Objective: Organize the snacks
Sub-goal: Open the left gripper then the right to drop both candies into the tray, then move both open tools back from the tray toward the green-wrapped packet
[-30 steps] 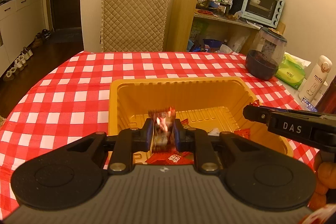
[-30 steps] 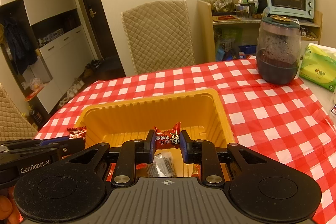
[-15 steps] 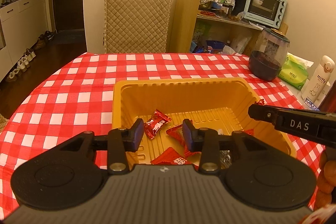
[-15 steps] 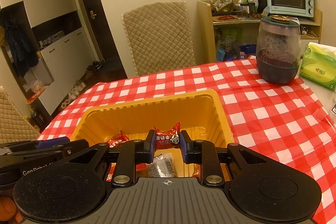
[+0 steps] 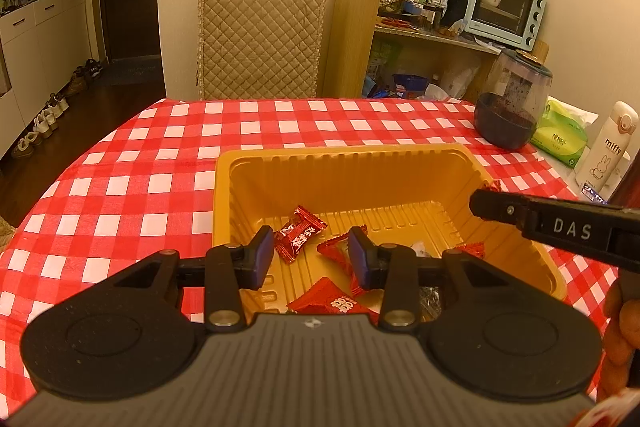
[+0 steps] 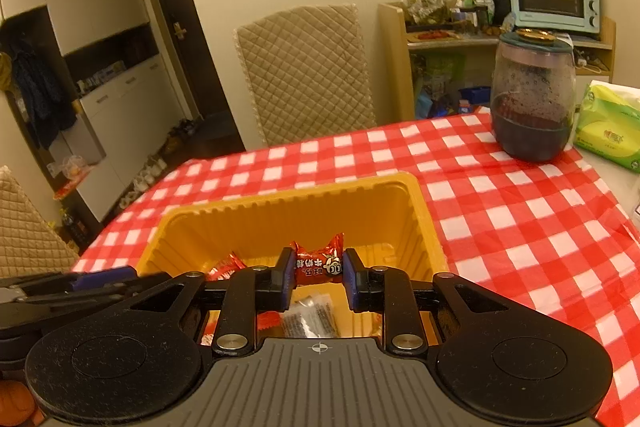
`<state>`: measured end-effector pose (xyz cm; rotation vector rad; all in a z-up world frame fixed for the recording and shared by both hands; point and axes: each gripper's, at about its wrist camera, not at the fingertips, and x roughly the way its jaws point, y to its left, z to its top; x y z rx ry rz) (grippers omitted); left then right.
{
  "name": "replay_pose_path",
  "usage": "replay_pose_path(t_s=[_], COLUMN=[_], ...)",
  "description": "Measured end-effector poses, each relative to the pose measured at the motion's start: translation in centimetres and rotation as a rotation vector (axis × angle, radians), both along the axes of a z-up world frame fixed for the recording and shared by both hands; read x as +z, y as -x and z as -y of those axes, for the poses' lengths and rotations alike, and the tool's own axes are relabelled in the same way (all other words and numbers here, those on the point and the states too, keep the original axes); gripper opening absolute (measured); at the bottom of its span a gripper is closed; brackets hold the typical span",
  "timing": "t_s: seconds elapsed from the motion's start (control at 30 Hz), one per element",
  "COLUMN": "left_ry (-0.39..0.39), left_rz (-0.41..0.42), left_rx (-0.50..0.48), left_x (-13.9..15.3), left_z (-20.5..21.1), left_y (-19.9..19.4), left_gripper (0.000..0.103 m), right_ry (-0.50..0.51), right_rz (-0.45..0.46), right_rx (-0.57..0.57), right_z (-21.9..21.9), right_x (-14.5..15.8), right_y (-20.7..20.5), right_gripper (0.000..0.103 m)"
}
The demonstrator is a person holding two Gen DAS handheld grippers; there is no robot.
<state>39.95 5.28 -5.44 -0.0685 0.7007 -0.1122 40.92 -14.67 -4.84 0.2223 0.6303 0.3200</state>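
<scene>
- Nearest, low in the right wrist view: the right tongs have a red wrapped candy between the pads, but the jaws are opening. My guess is it's being let go over the tray so it drops in with the rest.
- Low centre of the left wrist view: the left tongs hold nothing, jaws opening too, gap fairly narrow. A loose red candy lies on the tray floor just past them.
- The yellow tray sits mid-frame on the counter and collects the snacks, several already inside.
- Farther, upper right: a dark jar stands well apart.
</scene>
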Motion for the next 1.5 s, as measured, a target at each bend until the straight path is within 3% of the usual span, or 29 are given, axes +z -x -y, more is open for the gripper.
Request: replay_pose_path(t_s=[0.03, 0.07, 0.1, 0.67, 0.87, 1.5], left_ry=[-0.003, -0.005, -0.005, -0.017, -0.032, -0.059], left_rz=[0.0, 0.001, 0.002, -0.002, 0.01, 0.018], left_rx=[0.003, 0.007, 0.009, 0.004, -0.006, -0.109], left_x=[0.0, 0.0, -0.1, -0.2, 0.1, 1.0], left_z=[0.0, -0.1, -0.1, -0.3, 0.1, 2.7], left_y=[0.0, 0.0, 0.1, 0.1, 0.9, 8.5], left_gripper=[0.04, 0.046, 0.049, 0.051, 0.056, 0.059], right_ry=[-0.002, -0.013, -0.035, -0.045, -0.037, 0.0], right_rz=[0.002, 0.008, 0.014, 0.018, 0.022, -0.014], right_rx=[-0.003, -0.01, -0.017, -0.075, -0.09, -0.09], right_z=[0.0, 0.2, 0.4, 2.1, 2.9, 6.9], right_x=[0.0, 0.0, 0.1, 0.8, 1.0, 0.9], right_y=[0.0, 0.1, 0.2, 0.4, 1.1, 8.8], right_gripper=[0.04, 0.068, 0.076, 0.076, 0.076, 0.076])
